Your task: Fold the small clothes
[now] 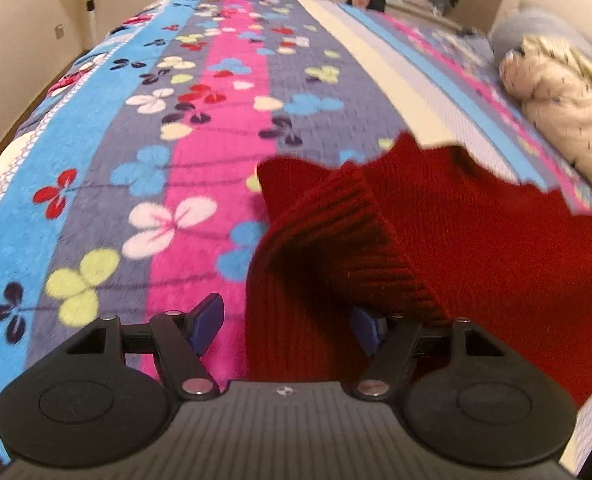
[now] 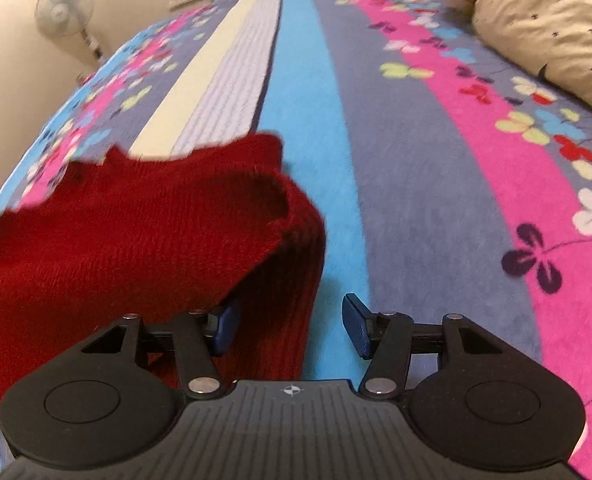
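Floral striped blanket covers the bed under a red knit sweater. Left gripper and right gripper both stand open, sweater cloth hanging loose between their fingers.

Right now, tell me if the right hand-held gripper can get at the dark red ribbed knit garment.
Probably yes: the right hand-held gripper stands open, the dark red ribbed knit garment already hangs between its fingers against the left one, nothing blocking.

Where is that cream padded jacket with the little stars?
The cream jacket lies bunched at the far right of the flowered blanket, well beyond the red sweater.
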